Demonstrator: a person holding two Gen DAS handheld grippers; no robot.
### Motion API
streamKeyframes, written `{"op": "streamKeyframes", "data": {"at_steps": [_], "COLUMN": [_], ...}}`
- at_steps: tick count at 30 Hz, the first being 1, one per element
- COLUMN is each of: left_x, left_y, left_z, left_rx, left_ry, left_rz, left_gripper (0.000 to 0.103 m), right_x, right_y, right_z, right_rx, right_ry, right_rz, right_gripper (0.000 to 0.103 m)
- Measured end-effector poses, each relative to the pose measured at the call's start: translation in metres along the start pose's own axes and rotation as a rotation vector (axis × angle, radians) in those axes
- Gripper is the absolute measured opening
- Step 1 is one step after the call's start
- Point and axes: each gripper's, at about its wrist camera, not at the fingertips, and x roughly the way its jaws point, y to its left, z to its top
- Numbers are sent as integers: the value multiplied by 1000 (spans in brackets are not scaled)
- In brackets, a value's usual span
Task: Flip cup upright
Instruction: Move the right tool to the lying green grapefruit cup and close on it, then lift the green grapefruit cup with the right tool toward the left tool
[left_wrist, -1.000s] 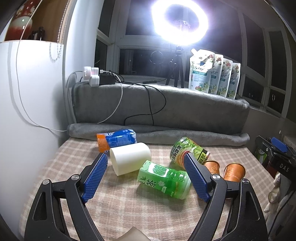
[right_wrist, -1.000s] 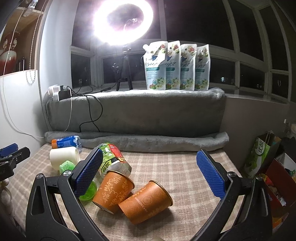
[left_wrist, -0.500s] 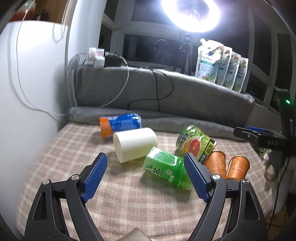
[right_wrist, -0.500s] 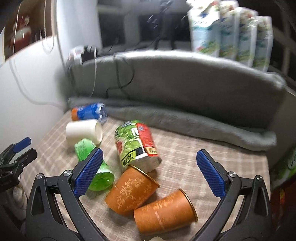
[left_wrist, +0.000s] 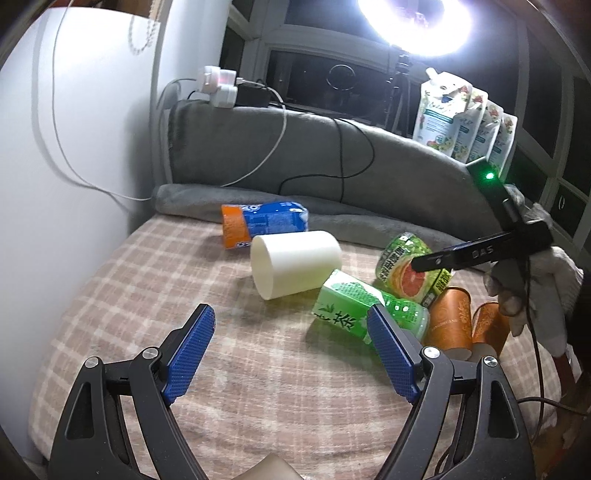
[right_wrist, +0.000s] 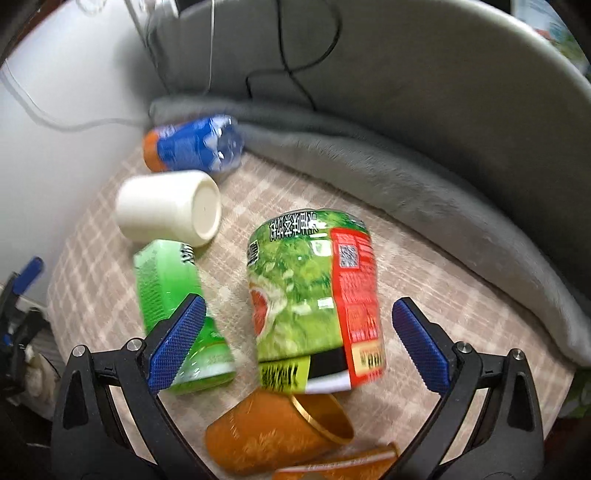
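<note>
Dropping closer since a moment ago, the right gripper (right_wrist: 299, 341) hangs over the green noodle cup (right_wrist: 314, 295), fingers spread, pinching nothing. That cup lies on its side on the checked surface (left_wrist: 129, 280). Left gripper (left_wrist: 291, 350): fingers spread, empty.

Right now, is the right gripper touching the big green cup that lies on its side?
Apart. In the right wrist view the right gripper is open, its jaws standing on either side of the green cup with checked cloth visible in both gaps.
</note>
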Motion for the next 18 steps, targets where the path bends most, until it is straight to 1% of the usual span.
{"op": "streamKeyframes", "data": {"at_steps": [5,7,9,10,11,12,18], "left_x": [3,5,6,7,7,8,9], "left_y": [8,12,13,14,14,14,14], "left_z": [0,1,1,1,0,0,0], "left_rx": [-15,-23,-29,-30,-30,-31,-30], "left_ry": [7,10,13,14,14,15,15], "left_rz": [14,16,16,16,17,17,18], "left_gripper": [84,84,84,84,84,84,84], "right_x": [17,21,23,25,25,26,24], "right_y": [1,0,-1,-1,-1,-2,-4], "right_z": [8,9,10,11,11,11,15], "right_rx": [-46,-51,-54,-58,-62,-65,-83], "right_ry": [57,75,90,94,99,104,90], "right_rz": [-19,-23,-26,-29,-31,-35,-51], "right_gripper": [102,97,96,95,90,88,88]}}
